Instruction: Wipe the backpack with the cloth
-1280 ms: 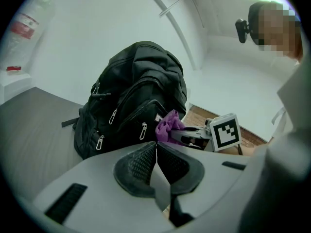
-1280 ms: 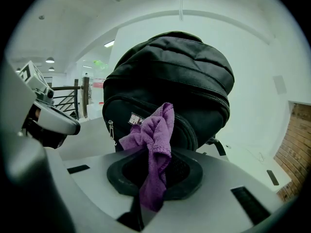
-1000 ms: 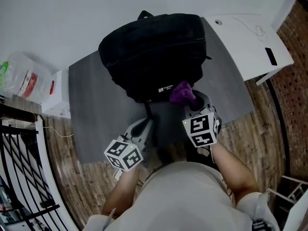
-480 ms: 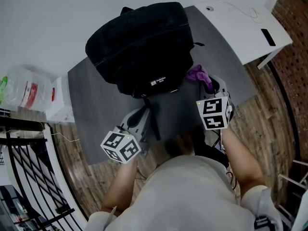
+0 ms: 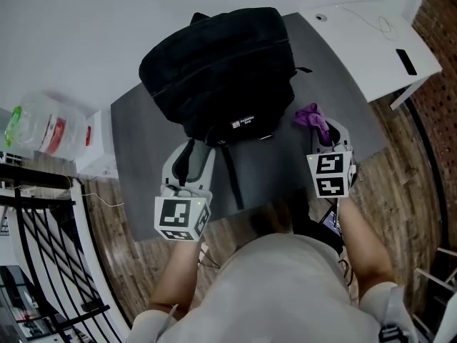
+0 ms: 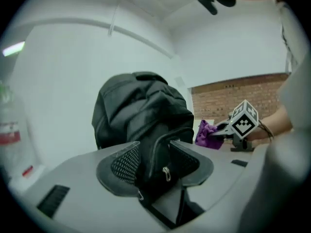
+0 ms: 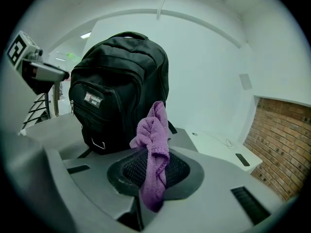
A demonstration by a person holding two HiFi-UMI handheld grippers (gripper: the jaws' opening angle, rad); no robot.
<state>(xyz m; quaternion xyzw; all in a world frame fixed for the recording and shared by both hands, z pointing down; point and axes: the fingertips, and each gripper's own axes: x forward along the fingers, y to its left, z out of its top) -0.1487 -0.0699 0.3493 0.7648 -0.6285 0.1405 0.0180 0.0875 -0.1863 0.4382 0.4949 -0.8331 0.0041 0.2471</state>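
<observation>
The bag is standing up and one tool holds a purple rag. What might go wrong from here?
1. The left tool has just been opening its jaws, with a strap of the backpack between them but not pinched. With nothing steadying it, the upright backpack may tip or slide under wiping.
2. The right tool pinches only a fold of the cloth. The rest hangs loose and may pull out or bunch up.
</observation>
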